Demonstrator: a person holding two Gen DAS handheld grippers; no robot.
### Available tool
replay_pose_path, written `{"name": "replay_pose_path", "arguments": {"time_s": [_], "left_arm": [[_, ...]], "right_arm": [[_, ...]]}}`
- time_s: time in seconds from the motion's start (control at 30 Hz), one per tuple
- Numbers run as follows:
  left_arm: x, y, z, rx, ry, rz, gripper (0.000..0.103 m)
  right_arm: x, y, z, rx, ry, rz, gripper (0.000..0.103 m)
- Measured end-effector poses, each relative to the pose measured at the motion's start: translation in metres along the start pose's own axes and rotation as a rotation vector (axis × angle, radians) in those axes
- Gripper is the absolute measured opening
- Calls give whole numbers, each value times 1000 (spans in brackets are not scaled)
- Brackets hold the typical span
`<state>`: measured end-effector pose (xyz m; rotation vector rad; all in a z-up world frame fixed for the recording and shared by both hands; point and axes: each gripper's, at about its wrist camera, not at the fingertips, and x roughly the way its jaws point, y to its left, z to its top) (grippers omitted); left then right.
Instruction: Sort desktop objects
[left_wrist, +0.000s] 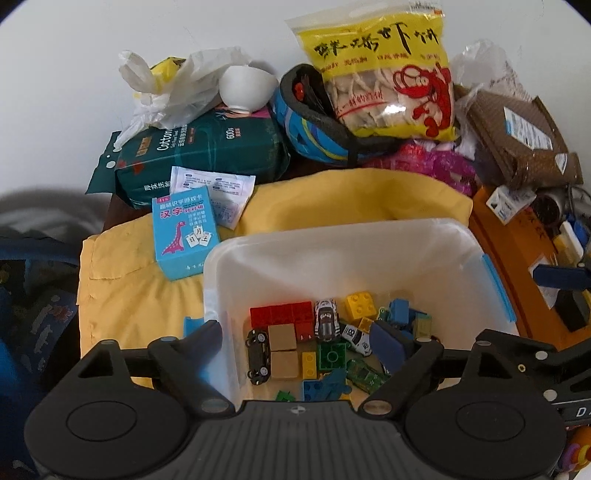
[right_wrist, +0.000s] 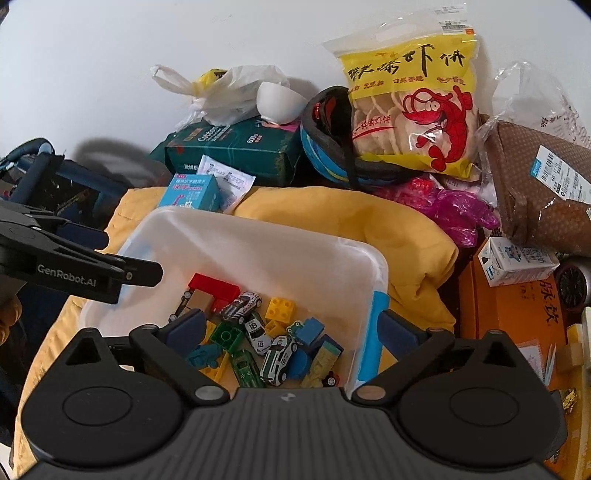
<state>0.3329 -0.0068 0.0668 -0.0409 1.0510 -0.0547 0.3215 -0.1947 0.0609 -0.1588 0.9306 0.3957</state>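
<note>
Straight below both grippers sits the clear plastic bin (left_wrist: 369, 258), with toy cars and building blocks piled on its floor. The left gripper (left_wrist: 303, 336) is spread wide and holds nothing; one finger hangs outside the bin's left wall and the other is over the toys. The right gripper (right_wrist: 291, 332) is spread wide too and is empty, with one finger over the toys and the other outside the right wall by the blue latch (right_wrist: 371, 332). The blue card box (left_wrist: 183, 236) lies on the yellow cloth (left_wrist: 122, 280), up and to the left of the bin, outside it. Its long side runs away from the grippers. It looks nearer to the left gripper, so that hand probably has the shorter reach.
</note>
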Motion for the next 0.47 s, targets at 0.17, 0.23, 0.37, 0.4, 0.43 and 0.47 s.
{"name": "replay_pose_path", "arguments": {"time_s": [0.17, 0.23, 0.37, 0.4, 0.43, 0.47], "left_arm": [[-1, -2, 1, 9, 4, -2, 90], [0, -1, 2, 7, 4, -4, 90], [-1, 0, 0, 10, -10, -16, 90], [-1, 0, 0, 8, -10, -20, 90], [-1, -1, 0, 10, -10, -21, 90], [0, -1, 1, 13, -10, -18, 90]], "right_arm": [[4, 3, -1, -3, 17, -1, 102], [5, 4, -3, -5, 22, 0, 102], [8, 7, -6, -3, 27, 2, 102], [9, 7, -6, -1, 29, 3, 102], [10, 7, -7, 1, 30, 4, 102], [11, 7, -8, 2, 32, 5, 102]]}}
